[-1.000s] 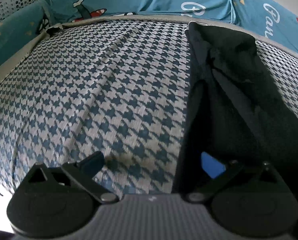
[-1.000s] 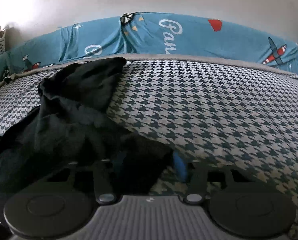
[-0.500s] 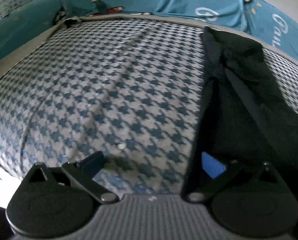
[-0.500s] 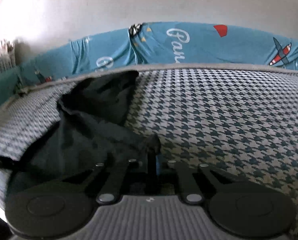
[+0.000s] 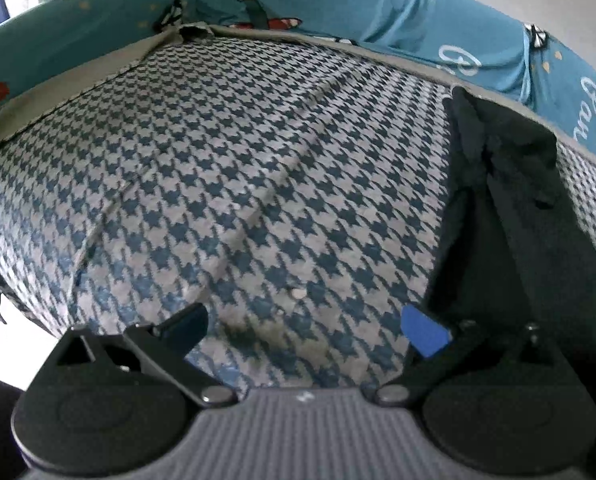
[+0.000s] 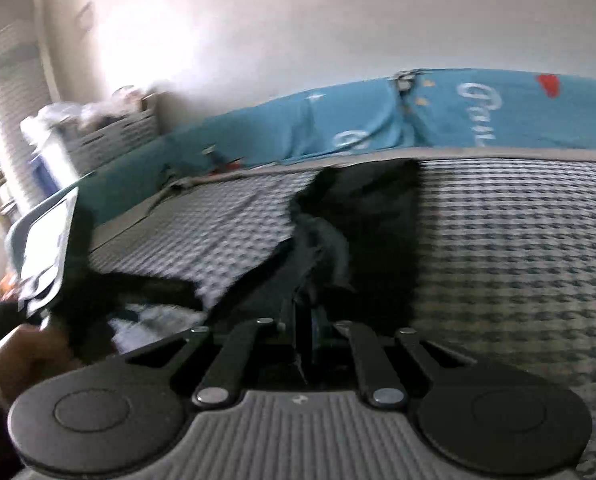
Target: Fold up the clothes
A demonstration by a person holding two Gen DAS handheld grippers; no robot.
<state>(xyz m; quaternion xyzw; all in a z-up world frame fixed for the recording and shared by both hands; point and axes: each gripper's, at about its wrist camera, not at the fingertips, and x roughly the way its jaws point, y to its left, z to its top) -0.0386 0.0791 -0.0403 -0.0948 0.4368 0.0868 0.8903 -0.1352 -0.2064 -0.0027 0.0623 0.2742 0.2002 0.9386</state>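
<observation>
the left tongs (image 5: 306, 332) stand spread wide over the houndstooth bed cover (image 5: 225, 184), with nothing between them; the blue pad of one finger (image 5: 424, 336) sits just beside the near edge of the black garment (image 5: 514, 216), though whether it touches the cloth cannot be told. from these tongs the garment lies off to the right, a long dark strip running away toward the far edge of the bed, where the blue printed bumper (image 5: 378, 12) curves round. to the left and ahead of the left tongs the patterned cover lies bare, with a few creases.

the right tongs (image 6: 308, 320) are pressed together and pinching a fold of the black garment (image 6: 362, 216), which rises in a bunched ridge straight ahead of them and reaches back toward the blue printed bumper (image 6: 458, 112). the houndstooth bed cover (image 6: 518, 240) spreads out to the right of these tongs. far to their left, blurred, part of the other handheld device (image 6: 45, 240) shows, with a person's hand (image 6: 21, 356) below it near the frame's edge. beyond, against the white wall, a slatted basket (image 6: 113, 136) holds things too blurred to name.
</observation>
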